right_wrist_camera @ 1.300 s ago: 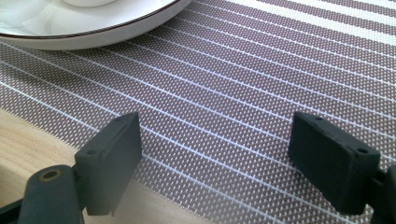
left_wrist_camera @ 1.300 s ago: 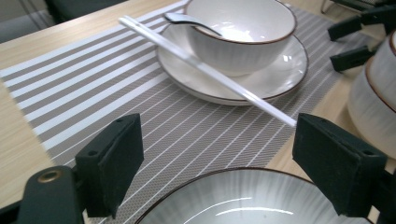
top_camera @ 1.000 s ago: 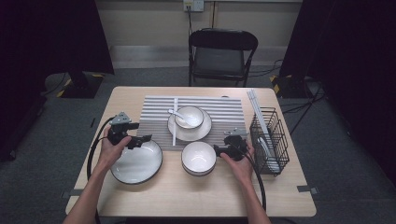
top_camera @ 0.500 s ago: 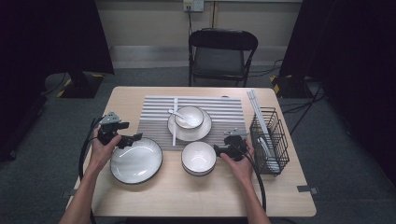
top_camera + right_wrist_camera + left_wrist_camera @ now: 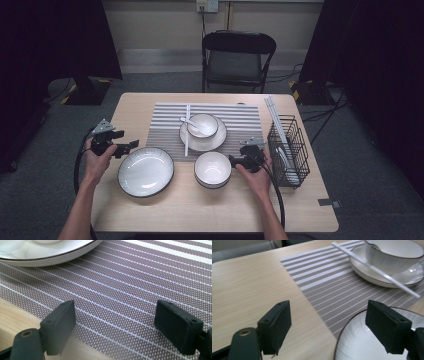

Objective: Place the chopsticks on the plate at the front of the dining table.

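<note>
My left gripper (image 5: 131,145) hovers open and empty at the left rim of a large dark-rimmed white plate (image 5: 145,171). In the left gripper view the left gripper (image 5: 327,332) has wide jaws, with the plate's rim (image 5: 362,345) under the right one. My right gripper (image 5: 237,160) rests open beside a white bowl (image 5: 212,169), on its right. The right gripper (image 5: 115,332) looks across the striped placemat (image 5: 140,285) with nothing between its jaws. A small bowl (image 5: 202,125) with a spoon (image 5: 189,121) sits on a saucer (image 5: 217,140), with a white chopstick (image 5: 187,130) alongside.
A black wire rack (image 5: 286,150) holding a plate stands at the table's right edge, with white sticks leaning on it. A black folding chair (image 5: 237,55) stands beyond the far edge. Bare wood lies left of the placemat (image 5: 240,120) and along the front.
My left hand and its gripper have slid left, off the large plate toward the table's left edge. The right hand has stayed put.
</note>
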Motion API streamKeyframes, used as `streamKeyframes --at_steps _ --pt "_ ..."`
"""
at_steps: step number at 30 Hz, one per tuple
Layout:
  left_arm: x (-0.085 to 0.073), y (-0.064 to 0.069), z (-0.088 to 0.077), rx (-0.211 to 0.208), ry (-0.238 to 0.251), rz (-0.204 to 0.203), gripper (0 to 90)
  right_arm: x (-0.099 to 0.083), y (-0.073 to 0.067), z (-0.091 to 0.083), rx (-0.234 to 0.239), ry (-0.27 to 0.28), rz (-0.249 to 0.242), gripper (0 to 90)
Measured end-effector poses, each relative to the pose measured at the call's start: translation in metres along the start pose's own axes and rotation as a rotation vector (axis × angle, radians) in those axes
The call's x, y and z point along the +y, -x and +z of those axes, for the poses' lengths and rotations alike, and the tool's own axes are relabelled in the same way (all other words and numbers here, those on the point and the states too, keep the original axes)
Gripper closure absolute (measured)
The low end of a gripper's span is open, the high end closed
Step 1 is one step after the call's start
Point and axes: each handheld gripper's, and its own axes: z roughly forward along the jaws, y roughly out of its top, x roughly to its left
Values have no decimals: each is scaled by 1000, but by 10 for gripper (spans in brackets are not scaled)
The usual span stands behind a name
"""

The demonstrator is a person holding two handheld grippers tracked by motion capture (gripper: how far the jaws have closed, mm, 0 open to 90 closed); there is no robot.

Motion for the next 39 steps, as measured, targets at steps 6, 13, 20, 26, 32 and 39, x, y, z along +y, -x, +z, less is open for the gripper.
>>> streamKeyframes --at_steps 6,13,20,26,32,39 --pt "-6 -11 -4 27 -5 -31 195 0 0 0 0 0 0 169" --pt "-14 -23 -9 48 -2 -46 191 0 0 0 0 0 0 169" --pt "-26 -31 -5 101 -38 -63 186 0 0 0 0 0 0 169" --pt "-41 -38 4 135 -98 -71 189 0 0 0 0 0 0 169" --pt "-50 -47 11 171 -148 -110 189 0 0 0 0 0 0 169" --pt "-60 -49 21 225 -186 -84 180 0 0 0 0 0 -1 169"
